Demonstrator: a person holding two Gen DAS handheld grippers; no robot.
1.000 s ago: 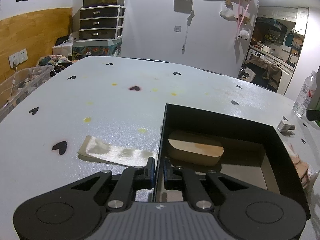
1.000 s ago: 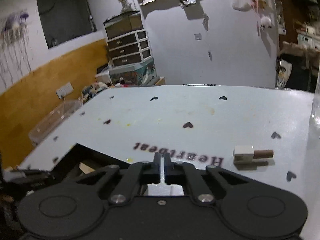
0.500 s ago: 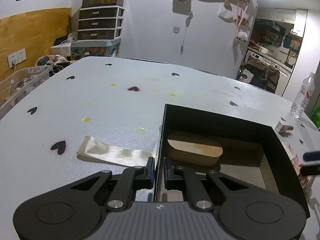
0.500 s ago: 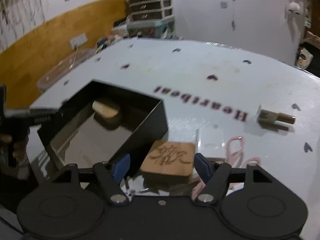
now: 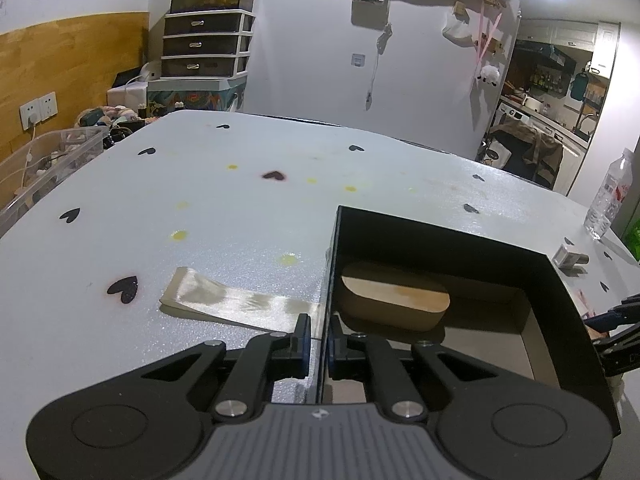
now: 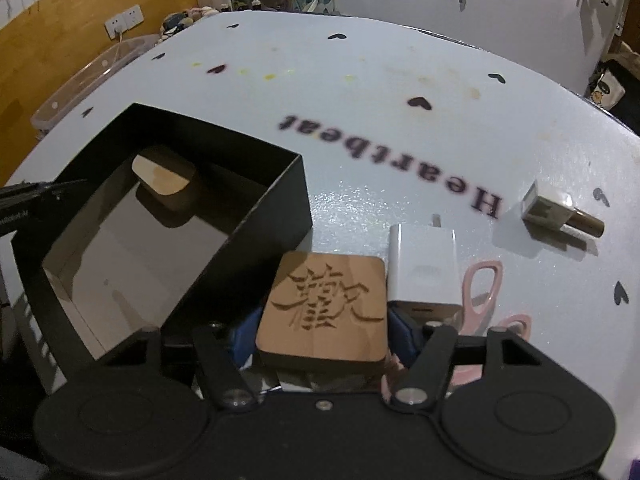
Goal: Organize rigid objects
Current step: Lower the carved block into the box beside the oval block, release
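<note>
White foam sheeting printed with small black hearts covers the table (image 5: pixel 240 208), and we read across it from the left. A cream ribbon (image 5: pixel 240 300) lies flat on the sheet, its right end just beside the black box (image 5: pixel 440 236). Our left gripper (image 5: pixel 318 340) is pinched nearly closed on the box's near left wall, one finger outside and one inside. Within the box an oval wooden piece (image 5: pixel 396 300) rests on the floor toward the far left corner.

Outside the box's right wall, a square wooden block (image 6: pixel 324 308) with a carved character lies flat on the table. Our right gripper (image 6: pixel 322 332) points steeply down over it. Its jaws have just been closing, with the block between the blue pads. The pads sit right at its two sides, but we cannot tell whether they press yet.

A white charger (image 6: pixel 424 272) lies touching the block's right edge, then pink scissors (image 6: pixel 482 292). Farther right rests a small pale cap on a wooden peg (image 6: pixel 552 212). A water bottle (image 5: pixel 608 196) stands near the table's right edge.
</note>
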